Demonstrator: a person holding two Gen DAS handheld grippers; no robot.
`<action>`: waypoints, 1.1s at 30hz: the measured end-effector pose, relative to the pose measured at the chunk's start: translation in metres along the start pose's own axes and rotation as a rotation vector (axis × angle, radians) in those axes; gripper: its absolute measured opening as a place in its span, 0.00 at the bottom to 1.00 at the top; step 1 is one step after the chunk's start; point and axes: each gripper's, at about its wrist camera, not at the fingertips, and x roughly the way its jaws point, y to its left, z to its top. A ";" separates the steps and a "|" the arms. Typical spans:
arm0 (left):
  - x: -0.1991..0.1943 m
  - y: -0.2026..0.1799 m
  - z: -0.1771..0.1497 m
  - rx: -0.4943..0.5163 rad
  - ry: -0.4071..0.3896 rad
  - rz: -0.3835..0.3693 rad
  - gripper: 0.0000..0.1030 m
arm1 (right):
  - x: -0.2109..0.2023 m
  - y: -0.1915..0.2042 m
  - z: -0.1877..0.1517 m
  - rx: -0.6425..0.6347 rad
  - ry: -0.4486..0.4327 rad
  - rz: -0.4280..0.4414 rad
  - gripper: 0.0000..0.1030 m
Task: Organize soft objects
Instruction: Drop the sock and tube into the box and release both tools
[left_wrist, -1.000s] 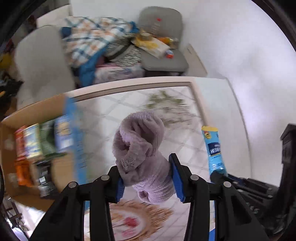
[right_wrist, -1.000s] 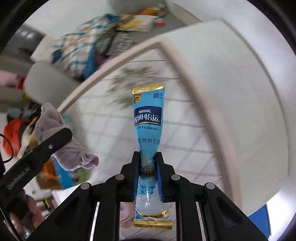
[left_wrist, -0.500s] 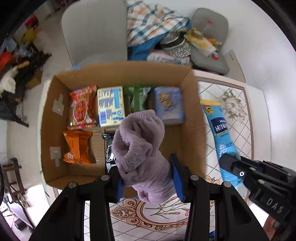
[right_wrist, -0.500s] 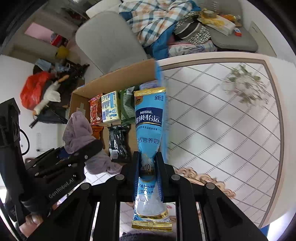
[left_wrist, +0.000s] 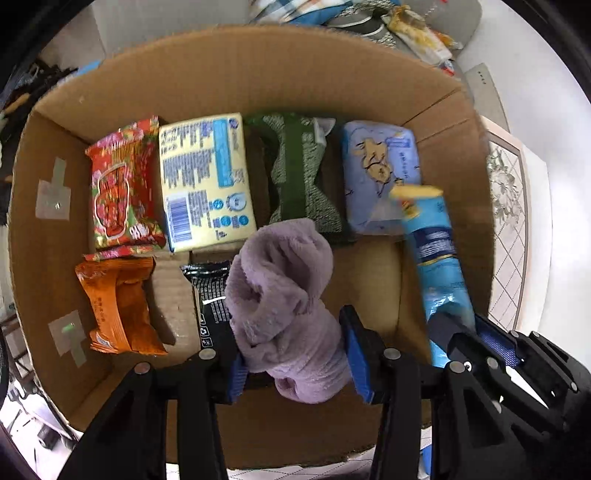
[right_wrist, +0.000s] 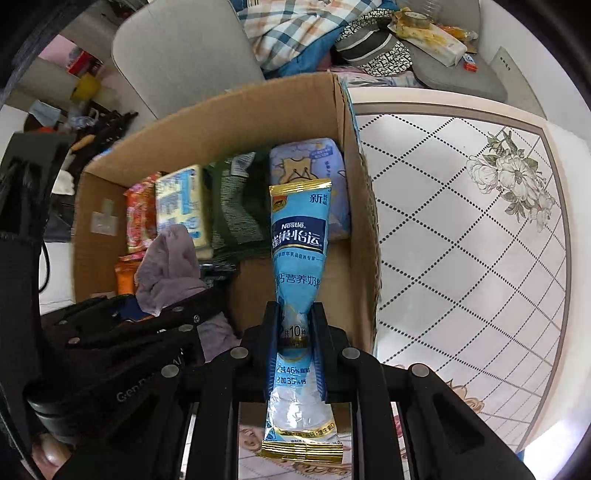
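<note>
My left gripper (left_wrist: 293, 354) is shut on a bunched purple fleece cloth (left_wrist: 284, 295) and holds it above the bare floor of an open cardboard box (left_wrist: 240, 66). My right gripper (right_wrist: 295, 332) is shut on a long blue Nestle sachet (right_wrist: 299, 236), held over the box's right side; it also shows in the left wrist view (left_wrist: 439, 258). The cloth shows in the right wrist view (right_wrist: 168, 266) too, left of the sachet.
In the box lie a red packet (left_wrist: 122, 184), a yellow pack (left_wrist: 207, 181), a green-grey pack (left_wrist: 299, 170), a light blue pack (left_wrist: 380, 173), an orange packet (left_wrist: 118, 306) and a black packet (left_wrist: 210, 295). A tiled table (right_wrist: 461, 221) lies right; chairs with clothes (right_wrist: 295, 33) stand behind.
Both grippers have swung left from over the table to above the box and closer to it, each keeping its hold. The box now fills the left wrist view.
</note>
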 end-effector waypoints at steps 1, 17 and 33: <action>0.001 0.000 0.000 0.004 0.000 0.002 0.42 | 0.002 -0.001 0.000 0.001 0.005 0.000 0.23; -0.081 0.027 -0.037 -0.038 -0.272 0.079 0.75 | -0.044 -0.006 -0.023 -0.045 -0.068 -0.057 0.70; -0.147 0.036 -0.115 -0.075 -0.486 0.184 0.96 | -0.087 0.008 -0.070 -0.092 -0.186 -0.108 1.00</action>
